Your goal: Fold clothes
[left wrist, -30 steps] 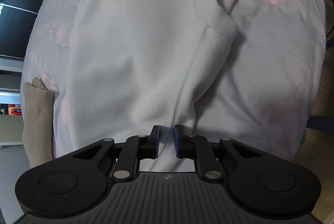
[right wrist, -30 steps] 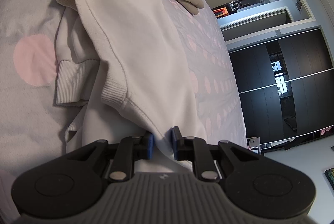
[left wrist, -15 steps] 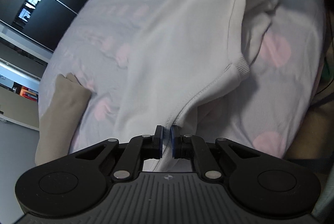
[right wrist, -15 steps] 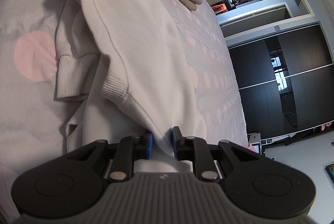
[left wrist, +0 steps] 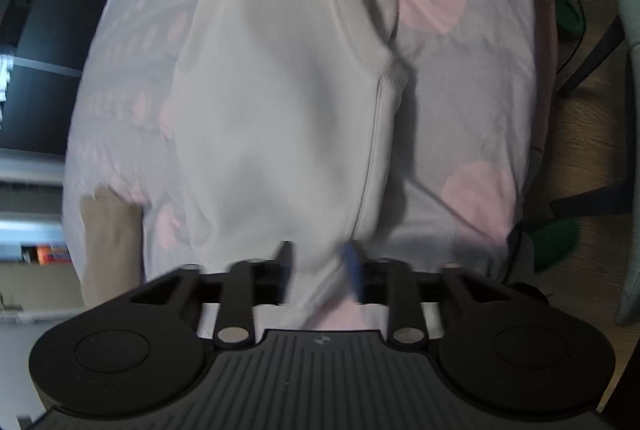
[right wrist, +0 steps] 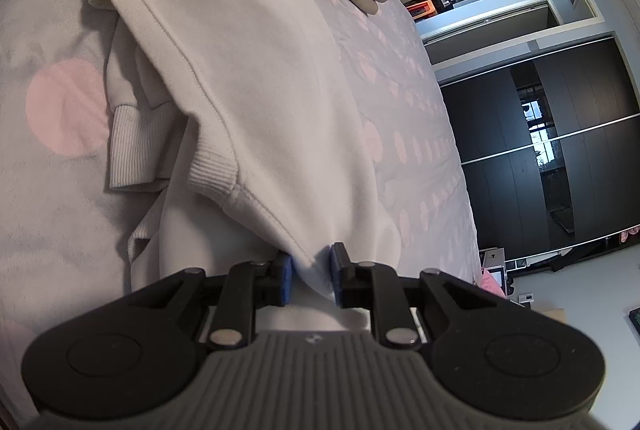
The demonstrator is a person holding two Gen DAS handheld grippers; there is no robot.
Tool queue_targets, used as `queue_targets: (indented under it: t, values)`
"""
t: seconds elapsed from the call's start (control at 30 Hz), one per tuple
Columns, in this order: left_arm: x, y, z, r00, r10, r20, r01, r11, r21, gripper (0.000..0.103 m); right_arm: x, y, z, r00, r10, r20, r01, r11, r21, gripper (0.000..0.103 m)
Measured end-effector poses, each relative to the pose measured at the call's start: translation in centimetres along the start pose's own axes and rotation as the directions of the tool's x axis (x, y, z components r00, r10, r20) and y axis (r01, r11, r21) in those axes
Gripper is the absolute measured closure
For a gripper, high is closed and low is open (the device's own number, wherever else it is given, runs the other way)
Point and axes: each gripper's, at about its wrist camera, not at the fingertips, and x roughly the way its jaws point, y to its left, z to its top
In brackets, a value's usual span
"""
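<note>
Lilac bedding (right wrist: 52,213) with pink dots fills both views, with a dark wardrobe (right wrist: 560,157) at the right of the right wrist view. At the bottom centre of that view the right gripper (right wrist: 311,280) is clenched on a fold of the white sweatshirt (right wrist: 256,69), which runs from the pads to the upper left, its ribbed cuff (right wrist: 212,173) left of centre. Low in the blurred left wrist view the left gripper (left wrist: 320,270) is opening, the sweatshirt's hem between its parted pads, and a beige garment (left wrist: 108,230) lies at the left edge.

Cream sweatshirt (right wrist: 256,77) folded lengthwise on dotted bedspread (right wrist: 48,41), ribbed cuffs exposed.
</note>
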Motion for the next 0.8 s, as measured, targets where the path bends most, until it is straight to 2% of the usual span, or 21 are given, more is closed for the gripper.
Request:
queue_targets:
  t: [0.1,0.2,0.37,0.43,0.5,0.6,0.63,0.7,0.8]
  values:
    - [0.1,-1.1,1.2,0.999,0.012,0.033,-0.014,0.999,0.046,0.059,0.1,0.0,0.1,1.0,0.001,-0.001,-0.001,1.0,0.002,0.082]
    - [1.3,-2.2,2.7,0.999,-0.018,0.048,0.015,0.998,0.065,0.059,0.2,0.0,0.2,1.0,0.0,0.0,0.0,1.0,0.005,0.082]
    - [4.9,-3.2,4.0,1.0,-0.005,-0.026,0.007,0.998,0.065,0.061,0.3,0.0,0.1,1.0,-0.006,0.008,0.006,1.0,0.011,0.082]
    - [6.0,-2.6,3.9,0.997,0.001,-0.072,0.001,1.0,0.024,0.09,0.3,0.0,0.1,1.0,-0.012,0.015,0.012,1.0,0.018,0.083]
    - [5.6,-1.1,3.4,0.998,-0.037,-0.057,0.031,0.996,-0.086,0.097,-0.1,-0.3,0.1,0.999,-0.03,0.04,0.028,0.999,0.041,0.085]
    - [4.1,1.9,2.5,0.999,-0.049,0.007,0.049,0.954,-0.296,0.1,-1.0,-0.9,0.2,0.992,-0.077,0.097,0.069,0.994,0.081,0.09]
    - [3.6,2.9,2.0,0.999,-0.045,0.024,0.051,0.929,-0.367,0.1,-1.3,-1.2,0.3,0.989,-0.096,0.112,0.085,0.992,0.097,0.095]
    - [2.7,4.9,1.1,0.999,-0.02,0.049,0.041,0.873,-0.487,0.1,-1.8,-1.8,0.5,0.983,-0.13,0.133,0.111,0.984,0.136,0.096]
    - [1.0,8.1,-0.3,0.997,0.045,0.059,0.0,0.793,-0.609,0.1,-2.4,-3.3,0.6,0.981,-0.136,0.135,0.102,0.966,0.238,0.097]
